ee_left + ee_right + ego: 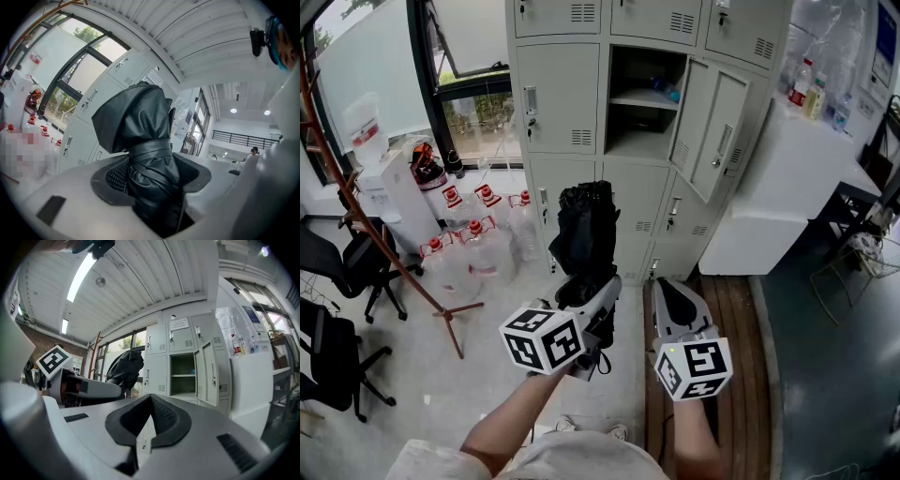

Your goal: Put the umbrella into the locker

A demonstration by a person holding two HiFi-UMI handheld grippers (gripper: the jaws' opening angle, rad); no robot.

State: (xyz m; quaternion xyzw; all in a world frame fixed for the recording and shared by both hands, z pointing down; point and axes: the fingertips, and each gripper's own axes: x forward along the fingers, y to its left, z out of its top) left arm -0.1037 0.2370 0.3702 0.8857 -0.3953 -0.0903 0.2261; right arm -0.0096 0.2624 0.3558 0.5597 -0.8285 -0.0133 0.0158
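Nearest to us, our left gripper holds the folded black umbrella between its fingers, which stand wide around the bundle. Most of the umbrella rises beyond the fingertips. Our right gripper, just beside the left one, has its fingers brought together with nothing between them; the tips seem to touch. Well beyond both pairs of fingertips stands the locker, with one door swung open.

Daylight from the windows, left of the fingers, lights the room brightly and evenly; shadows on the floor are soft. Both gripper views show fisheye distortion, dark corners and blurred near surfaces. A ceiling light strip above the fingers glares white.
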